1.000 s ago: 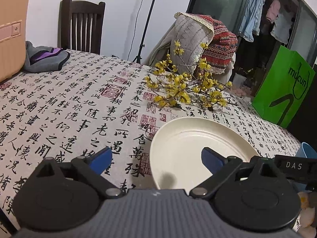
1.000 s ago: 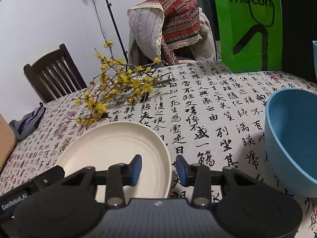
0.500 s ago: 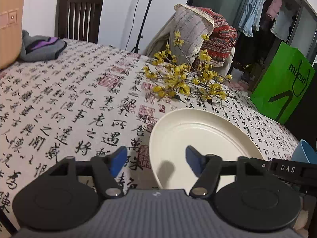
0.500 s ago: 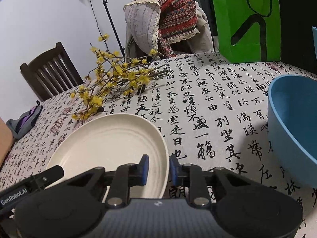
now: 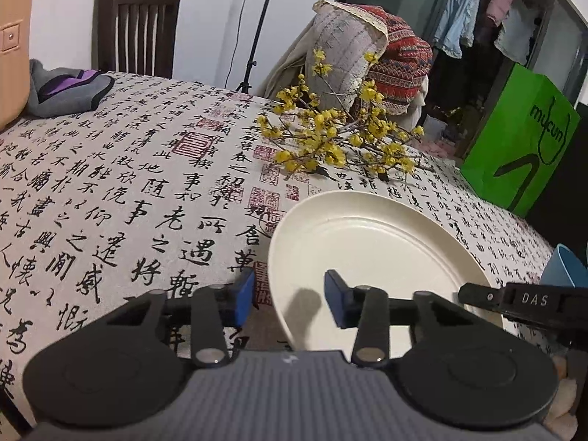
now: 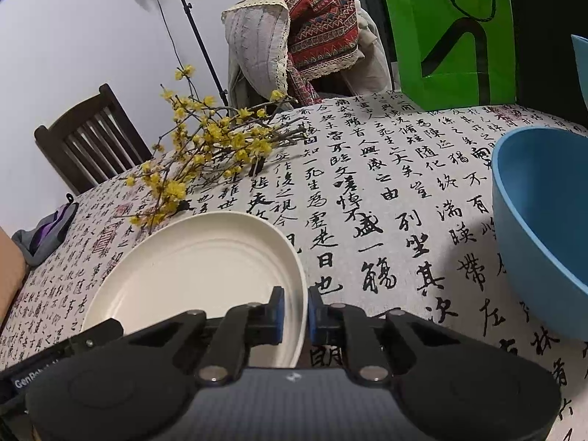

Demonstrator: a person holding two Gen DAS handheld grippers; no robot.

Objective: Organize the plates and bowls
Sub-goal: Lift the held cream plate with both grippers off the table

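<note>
- Jaws on both tools have narrowed over the past second: our right gripper (image 6: 294, 310) now pinches the right rim of the cream plate (image 6: 198, 268).
- Our left gripper (image 5: 288, 296) is closing around the plate's left rim, pads not touching.
- We judge a two-sided lift is next.
- Calligraphy tablecloth (image 6: 386, 191); blue bowl (image 6: 544, 228) right, yellow blossoms (image 5: 330, 139) far.

Left wrist camera sits close above the tabletop (image 5: 110, 183), angled downward from the white plate's (image 5: 367, 242) left rim. Right wrist camera looks likewise from the right rim. Both views share the plate (image 6: 198, 257) and the yellow flower sprig (image 5: 330, 139).
</note>
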